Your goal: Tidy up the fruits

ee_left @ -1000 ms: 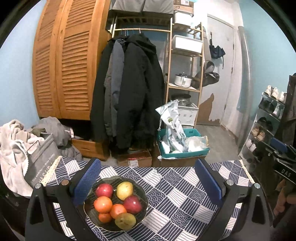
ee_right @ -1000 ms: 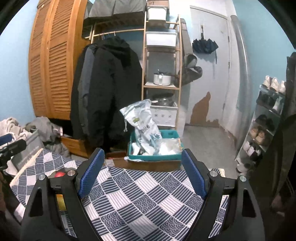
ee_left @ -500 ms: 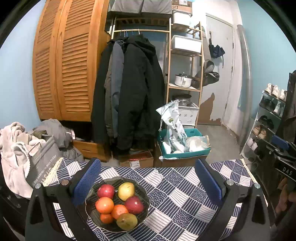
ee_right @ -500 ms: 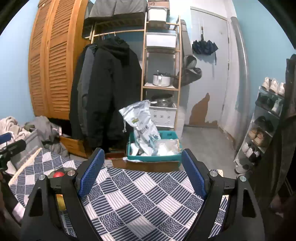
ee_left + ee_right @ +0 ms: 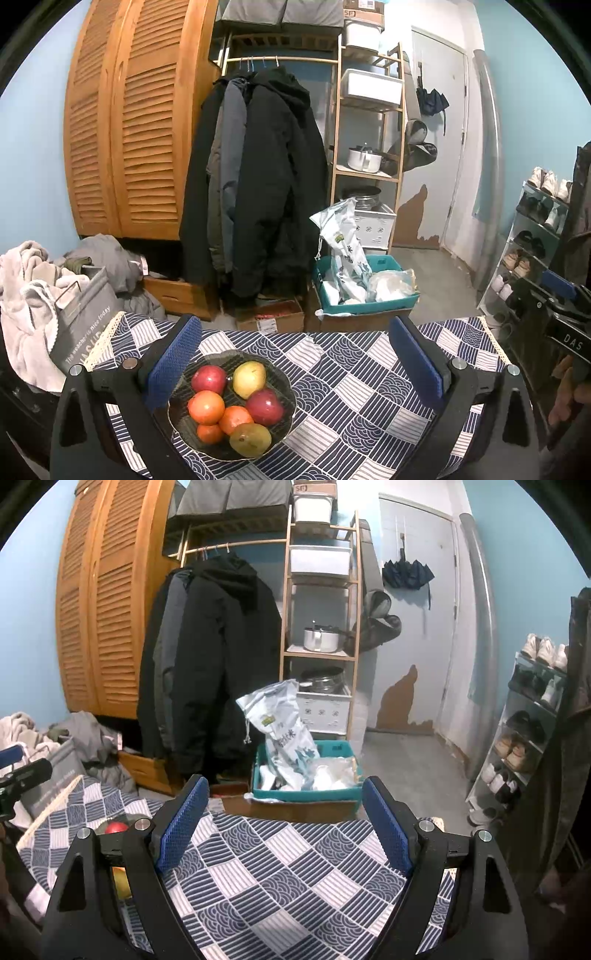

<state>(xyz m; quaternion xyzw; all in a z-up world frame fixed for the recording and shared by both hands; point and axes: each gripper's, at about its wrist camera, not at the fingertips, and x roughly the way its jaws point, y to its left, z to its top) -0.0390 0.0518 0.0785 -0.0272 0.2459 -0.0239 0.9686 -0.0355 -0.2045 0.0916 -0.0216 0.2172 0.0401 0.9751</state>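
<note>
The grey bag [image 5: 83, 325] at the left edge of the table carries white print reading "The weather is nice today", with larger letters beneath it that are partly cut off and not legible. The black device [image 5: 565, 332] at the right edge of the left wrist view bears the white letters "DAS". The cardboard box [image 5: 314, 487] on top of the shelf shows the letters "SF". The white sack [image 5: 284, 731] in the teal bin carries printed characters too small to read.
</note>
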